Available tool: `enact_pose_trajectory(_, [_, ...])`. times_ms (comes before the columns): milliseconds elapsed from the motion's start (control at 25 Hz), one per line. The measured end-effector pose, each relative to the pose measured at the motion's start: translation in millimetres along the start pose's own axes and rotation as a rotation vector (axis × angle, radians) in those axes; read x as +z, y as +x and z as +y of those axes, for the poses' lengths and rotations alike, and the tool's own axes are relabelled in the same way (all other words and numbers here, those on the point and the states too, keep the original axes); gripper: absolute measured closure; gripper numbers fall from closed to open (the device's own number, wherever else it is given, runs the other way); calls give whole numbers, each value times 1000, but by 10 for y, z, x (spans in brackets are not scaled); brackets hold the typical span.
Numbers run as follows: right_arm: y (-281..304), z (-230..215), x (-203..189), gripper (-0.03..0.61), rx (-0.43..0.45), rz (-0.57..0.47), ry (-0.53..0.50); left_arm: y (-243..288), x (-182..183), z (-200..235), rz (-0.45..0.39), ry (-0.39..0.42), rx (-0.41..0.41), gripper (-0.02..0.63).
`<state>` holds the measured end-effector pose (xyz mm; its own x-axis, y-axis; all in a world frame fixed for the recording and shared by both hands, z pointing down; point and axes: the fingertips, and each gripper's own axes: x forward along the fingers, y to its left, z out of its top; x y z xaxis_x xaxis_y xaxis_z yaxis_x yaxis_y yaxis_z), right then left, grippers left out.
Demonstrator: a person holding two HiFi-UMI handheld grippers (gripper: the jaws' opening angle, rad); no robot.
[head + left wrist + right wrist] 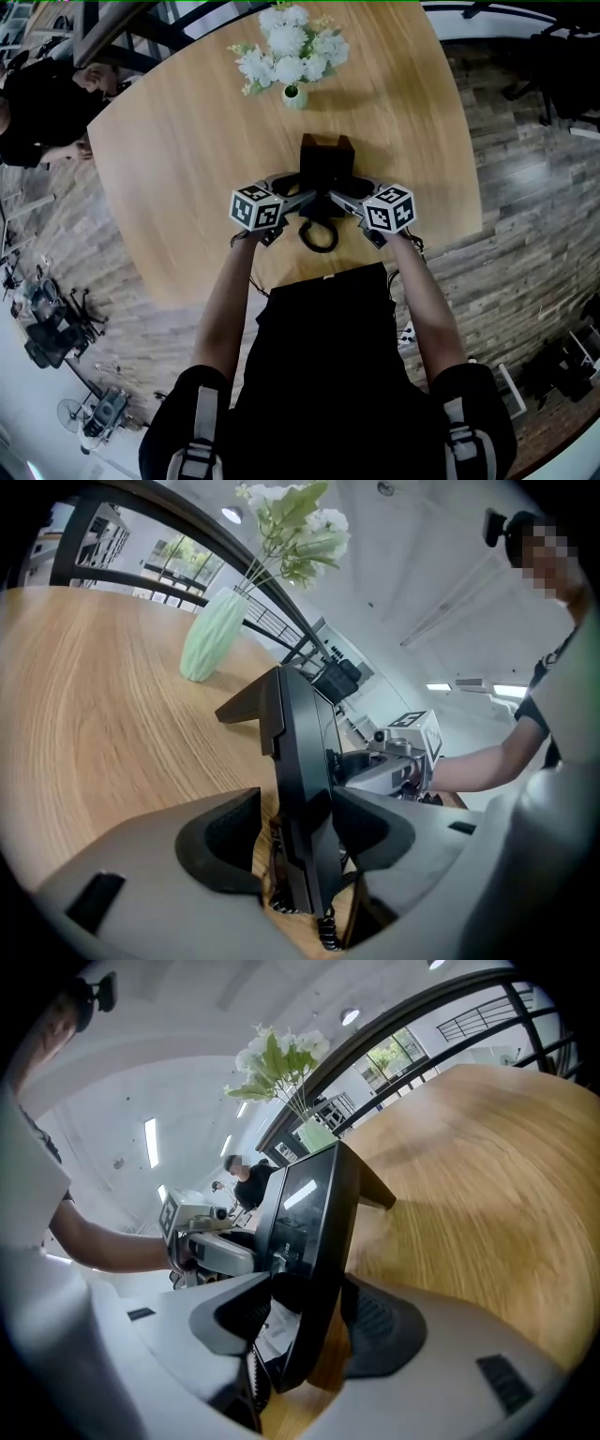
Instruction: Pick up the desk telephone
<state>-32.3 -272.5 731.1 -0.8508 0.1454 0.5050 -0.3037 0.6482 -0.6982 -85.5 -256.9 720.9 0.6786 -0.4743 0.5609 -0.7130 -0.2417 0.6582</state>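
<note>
The black desk telephone [326, 165] stands on its stand on the round wooden table [178, 150], its coiled cord [319, 234] lying in front of it. My left gripper [296, 190] reaches in from the phone's left side and my right gripper [356, 190] from its right side. In the left gripper view the phone's side edge [305, 761] stands between the left gripper's [295, 822] open jaws, with bare wood showing beside one pad. In the right gripper view the other side edge [314, 1213] sits between the right gripper's [305, 1312] open jaws, with a gap at the far pad.
A pale green vase of white flowers [293, 56] stands on the table behind the phone. A person in black [42, 103] is at the table's far left edge. Wood floor surrounds the table; chairs and gear [47, 319] stand at the lower left.
</note>
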Motion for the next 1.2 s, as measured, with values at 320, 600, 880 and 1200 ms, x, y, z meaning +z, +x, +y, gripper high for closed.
enact_pose_trajectory(320, [-3, -1, -16, 351, -5, -32, 59, 48, 10, -36, 18, 6, -22, 391])
enact_pose_trajectory(600, [1, -16, -20, 353, 0, -49, 115, 80, 24, -38, 10, -18, -27, 391])
enact_pose_trajectory(880, [0, -15, -23, 354, -8, -54, 125, 185, 49, -74, 26, -1, -23, 388])
enact_pose_trajectory(1200, [-9, -7, -9, 357, -24, -55, 138, 169, 58, -69, 16, -27, -1, 387])
